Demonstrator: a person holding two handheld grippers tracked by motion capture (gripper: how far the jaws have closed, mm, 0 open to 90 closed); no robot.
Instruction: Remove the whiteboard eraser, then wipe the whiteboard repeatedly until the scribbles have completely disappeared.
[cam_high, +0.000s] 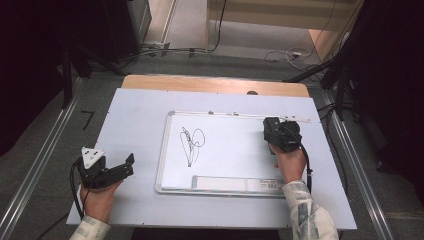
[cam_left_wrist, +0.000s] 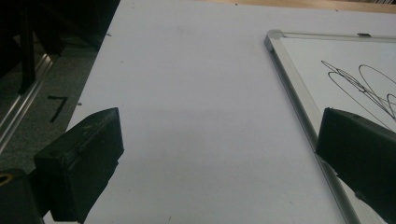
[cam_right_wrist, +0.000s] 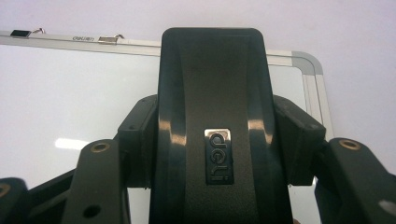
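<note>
Whiteboard eraser (cam_right_wrist: 212, 140) is clamped by right gripper (cam_high: 281, 134) at whiteboard's (cam_high: 220, 186) upper right; left gripper (cam_high: 107, 172) is held wide open, empty, lower left.

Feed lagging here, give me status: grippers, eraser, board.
Right hand-held gripper shut on eraser, at whiteboard top right. Left hand-held gripper open, off board. Scribble unerased, path clear.

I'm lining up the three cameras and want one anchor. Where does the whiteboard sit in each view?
High view: whiteboard lies mid-table, scribble on its left half, right gripper at its top right corner with the black eraser.
Left gripper view: its top left corner and scribble at the right edge.
Right gripper view: behind the eraser, spanning the picture.
Shared landmark: the board's silver frame.
</note>
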